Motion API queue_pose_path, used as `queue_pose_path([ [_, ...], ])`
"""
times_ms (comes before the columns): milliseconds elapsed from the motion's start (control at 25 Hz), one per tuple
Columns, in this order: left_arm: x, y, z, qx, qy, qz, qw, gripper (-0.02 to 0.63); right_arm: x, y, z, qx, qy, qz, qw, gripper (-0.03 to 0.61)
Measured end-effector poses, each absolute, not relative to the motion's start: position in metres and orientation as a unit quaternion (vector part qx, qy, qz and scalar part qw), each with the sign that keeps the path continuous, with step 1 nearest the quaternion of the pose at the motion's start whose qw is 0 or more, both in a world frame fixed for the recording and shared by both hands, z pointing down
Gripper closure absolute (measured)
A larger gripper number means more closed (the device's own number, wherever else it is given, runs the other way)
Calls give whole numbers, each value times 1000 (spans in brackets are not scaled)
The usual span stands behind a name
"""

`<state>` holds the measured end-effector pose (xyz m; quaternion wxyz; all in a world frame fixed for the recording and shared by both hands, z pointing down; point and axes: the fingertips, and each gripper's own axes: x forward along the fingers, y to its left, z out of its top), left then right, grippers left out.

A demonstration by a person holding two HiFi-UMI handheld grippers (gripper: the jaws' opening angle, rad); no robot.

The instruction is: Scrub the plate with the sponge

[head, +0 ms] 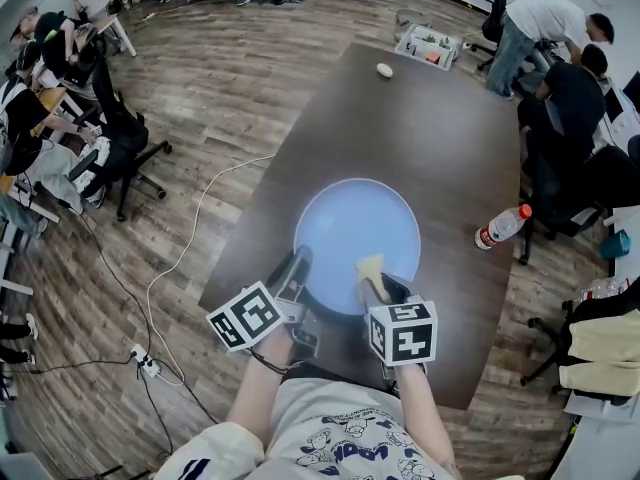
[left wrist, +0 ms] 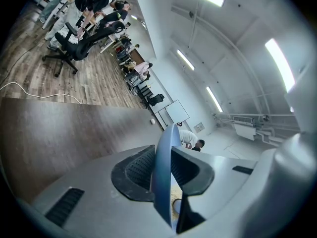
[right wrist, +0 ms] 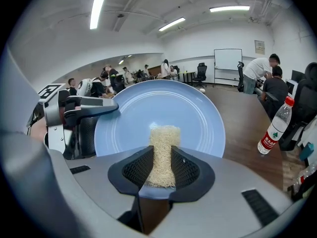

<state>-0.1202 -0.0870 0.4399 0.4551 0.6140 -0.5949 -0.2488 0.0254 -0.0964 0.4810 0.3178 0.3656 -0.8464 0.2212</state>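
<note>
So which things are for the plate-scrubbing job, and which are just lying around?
For the job: blue plate, sponge, left gripper clamping the plate's rim, right gripper pinching the sponge.
Just lying about: plastic bottle, small white object at the far end of the table.

the plate (head: 355,230) is lying on the table (head: 430,128) near its front edge. the left tongs (head: 298,262) are gripping its front-left rim, and the right tongs (head: 381,286) are holding the sponge (head: 371,267) over its front-right part. a bottle (head: 502,226) is lying on the table to the plate's right, well apart.
</note>
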Motion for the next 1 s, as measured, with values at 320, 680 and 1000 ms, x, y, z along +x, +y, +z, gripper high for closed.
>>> queue_pose_path([
  [320,-113,-87,442,615,-592,-247,459,532,17,-85,480,343,-853,236,313,465],
  [680,-111,-89,440,618,-587,-247,462,532,-2,-76,471,321,-864,236,307,465],
  [1000,-102,-88,443,621,-580,-245,467,532,-8,-76,467,313,-869,239,299,465],
])
